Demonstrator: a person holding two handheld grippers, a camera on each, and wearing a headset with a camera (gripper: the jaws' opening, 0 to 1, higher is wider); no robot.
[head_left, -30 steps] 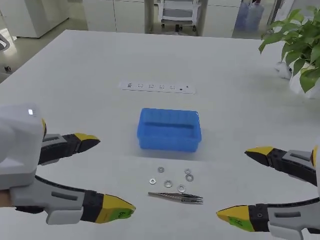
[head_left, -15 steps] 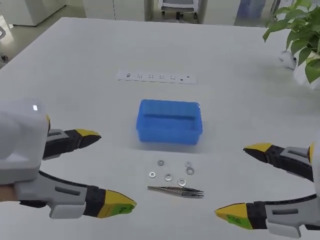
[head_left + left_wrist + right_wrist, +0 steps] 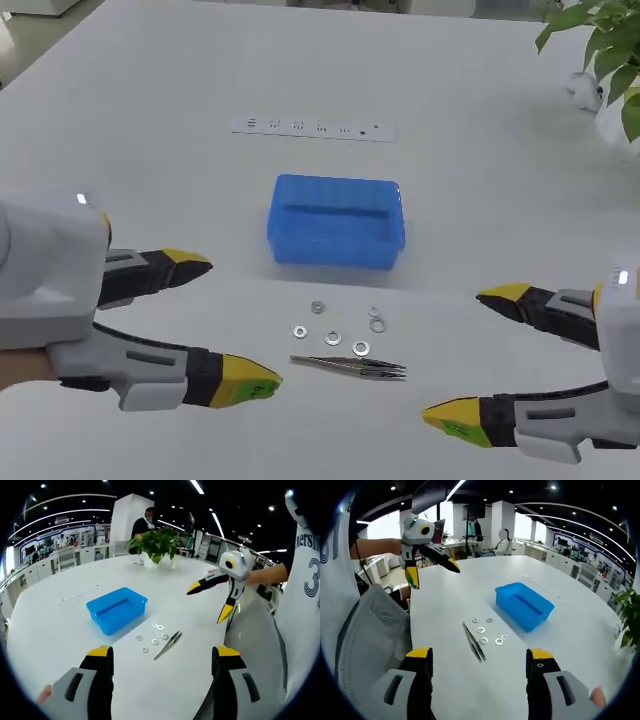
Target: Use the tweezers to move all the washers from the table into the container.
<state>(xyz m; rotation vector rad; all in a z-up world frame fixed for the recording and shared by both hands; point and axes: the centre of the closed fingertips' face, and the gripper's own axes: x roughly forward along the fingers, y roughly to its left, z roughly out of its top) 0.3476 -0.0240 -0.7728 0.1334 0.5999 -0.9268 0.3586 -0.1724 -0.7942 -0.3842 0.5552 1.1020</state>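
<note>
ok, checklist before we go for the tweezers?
1. Tweezers lie free on the table, in neither gripper: ok.
2. Left gripper open, holding nothing: ok.
3. Right gripper open, holding nothing: ok.
4. Blue container upright, open top, just beyond the washers: ok.
5. Six washers loose between container and tweezers, none stacked: ok.
6. Nearest washer clear of the tweezers: cannot tell, they lie very close.
</note>
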